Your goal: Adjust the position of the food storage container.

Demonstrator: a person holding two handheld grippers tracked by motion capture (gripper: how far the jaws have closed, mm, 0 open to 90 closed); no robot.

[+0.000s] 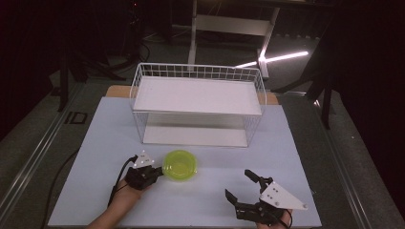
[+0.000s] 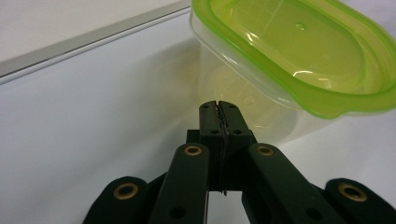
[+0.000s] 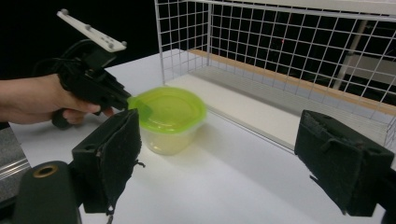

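Containers: 1, lidded tub [image 1: 180,165] at the left claw's [image 1: 158,172] tip | Wire racks: 1 [image 1: 198,102], beyond both claws | Claws: 2, left and right [image 1: 242,183] | Tables: 1 [image 1: 95,143]

The pale table [image 1: 200,195] carried two things — a white wire rack [image 1: 197,102] at its far side, and a green-lidded container [image 1: 180,165] just before that rack.
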